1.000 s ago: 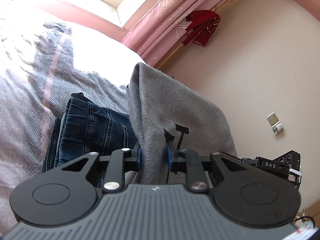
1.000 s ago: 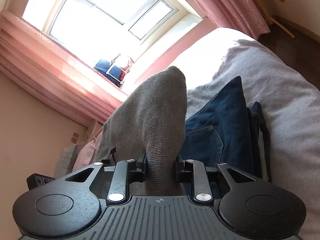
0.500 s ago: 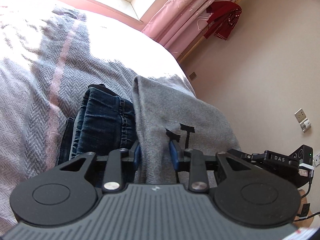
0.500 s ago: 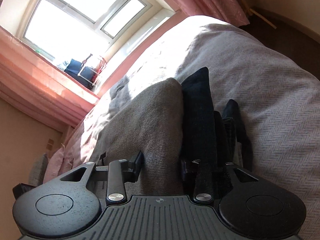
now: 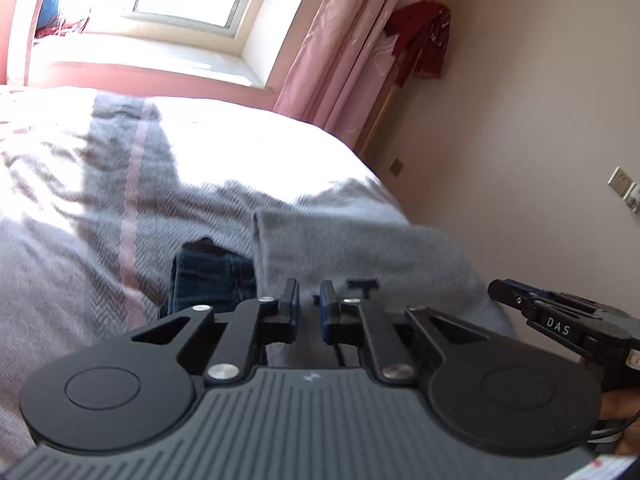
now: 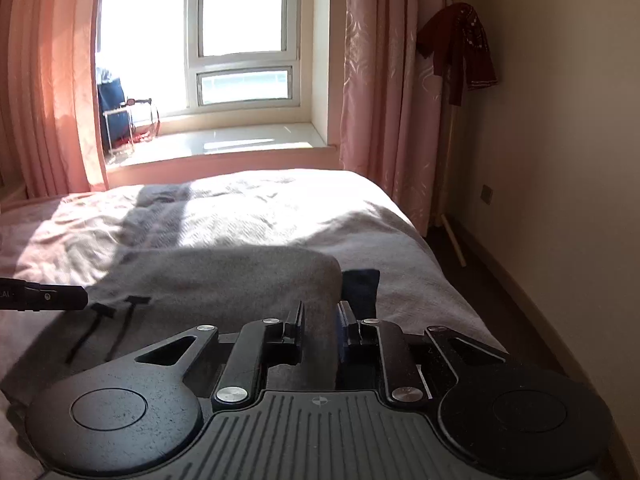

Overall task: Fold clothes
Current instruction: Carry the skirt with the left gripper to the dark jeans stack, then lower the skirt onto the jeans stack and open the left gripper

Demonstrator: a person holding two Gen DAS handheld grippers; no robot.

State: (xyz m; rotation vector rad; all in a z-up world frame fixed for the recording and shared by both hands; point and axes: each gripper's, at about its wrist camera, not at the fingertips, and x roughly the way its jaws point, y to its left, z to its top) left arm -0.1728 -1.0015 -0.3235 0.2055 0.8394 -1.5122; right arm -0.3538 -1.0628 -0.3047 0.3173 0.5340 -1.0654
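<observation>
A grey knit garment (image 5: 360, 248) with black drawstrings (image 6: 120, 320) lies folded on the bed, partly over a stack of dark blue jeans (image 5: 212, 276). My left gripper (image 5: 310, 304) is low over the garment's near edge. Its jaws are closing to almost touching on a thin fold of the grey cloth. In the right wrist view the garment (image 6: 240, 276) stretches left and the jeans (image 6: 362, 288) peek out behind it. My right gripper (image 6: 320, 322) has a thick grey fold between its pads, and its jaws are closing on it.
The bed has a grey herringbone cover (image 5: 80, 240) with a pink stripe. Pink curtains (image 6: 380, 100) and a window sill (image 6: 224, 140) lie beyond. A red garment (image 6: 460, 44) hangs on a stand by the right wall. The bed's right edge drops to a dark floor (image 6: 500, 280).
Both grippers came down and the raised grey garment now lies flat on the bed by the jeans. The right gripper rolled upright. Both jaws widened, then narrowed on the cloth.
</observation>
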